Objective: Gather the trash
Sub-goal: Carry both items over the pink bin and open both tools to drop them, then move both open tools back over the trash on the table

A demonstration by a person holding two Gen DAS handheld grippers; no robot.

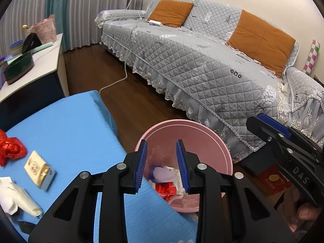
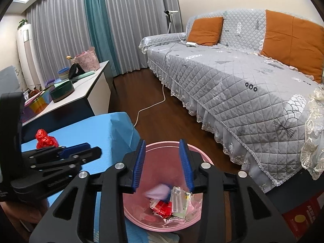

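Trash already lies in the pink bin (image 2: 168, 218) directly below my right claw (image 2: 163, 166), which hangs wide and empty, a lilac wrapper (image 2: 157, 191) blurred beneath it. My left claw (image 1: 162, 168), also wide and empty, straddles the table (image 1: 66, 125) edge. Left of it wait the red plastic wad (image 1: 10, 147), gold packet (image 1: 38, 169) and white wrapper (image 1: 18, 198); reaching back carelessly, I could clip that edge or nudge them off.

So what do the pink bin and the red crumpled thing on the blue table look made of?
Pink bin: likely matte moulded plastic, with a smooth, even-coloured wall and thin rim. Red crumpled thing: probably thin plastic film or foil, with sharp creases and glossy highlights.
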